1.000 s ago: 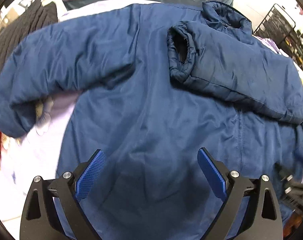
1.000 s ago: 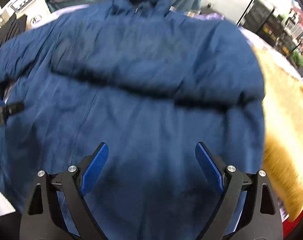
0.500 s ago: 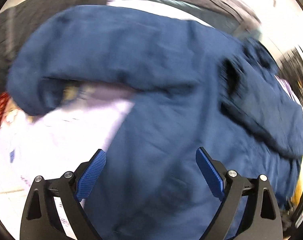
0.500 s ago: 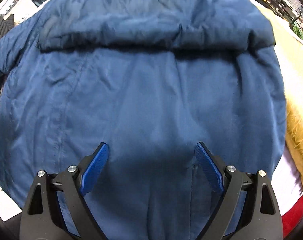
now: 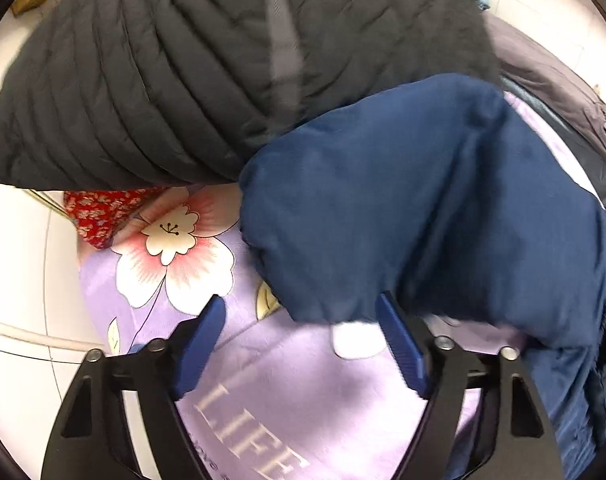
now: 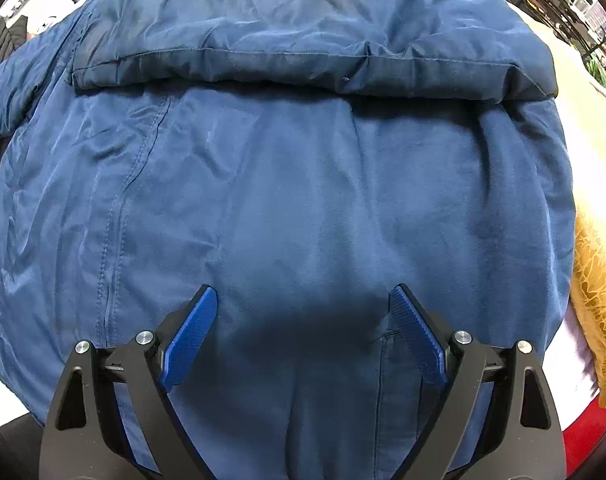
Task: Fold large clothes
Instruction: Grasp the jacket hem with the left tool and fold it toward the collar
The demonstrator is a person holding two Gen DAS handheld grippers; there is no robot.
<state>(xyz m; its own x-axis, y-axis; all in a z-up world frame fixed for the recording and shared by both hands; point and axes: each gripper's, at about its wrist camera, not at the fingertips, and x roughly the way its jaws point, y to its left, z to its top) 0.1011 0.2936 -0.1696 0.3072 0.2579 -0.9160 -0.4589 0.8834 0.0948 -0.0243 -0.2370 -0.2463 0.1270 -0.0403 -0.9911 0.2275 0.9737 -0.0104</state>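
Two grippers are hanging over a navy padded jacket (image 6: 303, 184), both with jaws spread wide and nothing between them. That jacket is lying spread flat, filling nearly all of the right wrist view, with one sleeve (image 6: 303, 56) folded across its upper body as a horizontal band. The right gripper (image 6: 303, 320) is hovering above the jacket's lower panel, its blue pads (image 6: 191, 332) standing apart on either side of a shadowed patch of cloth. Beside the jacket's right edge a mustard-yellow fuzzy fabric (image 6: 595, 280) is showing. The left gripper (image 5: 303, 340) is pointing at the jacket's other sleeve (image 5: 383, 208), whose cuff end is resting on a lilac flower-printed sheet (image 5: 263, 392) just ahead of the jaws. Beyond that sleeve a black quilted coat (image 5: 151, 80) is lying, touching it.
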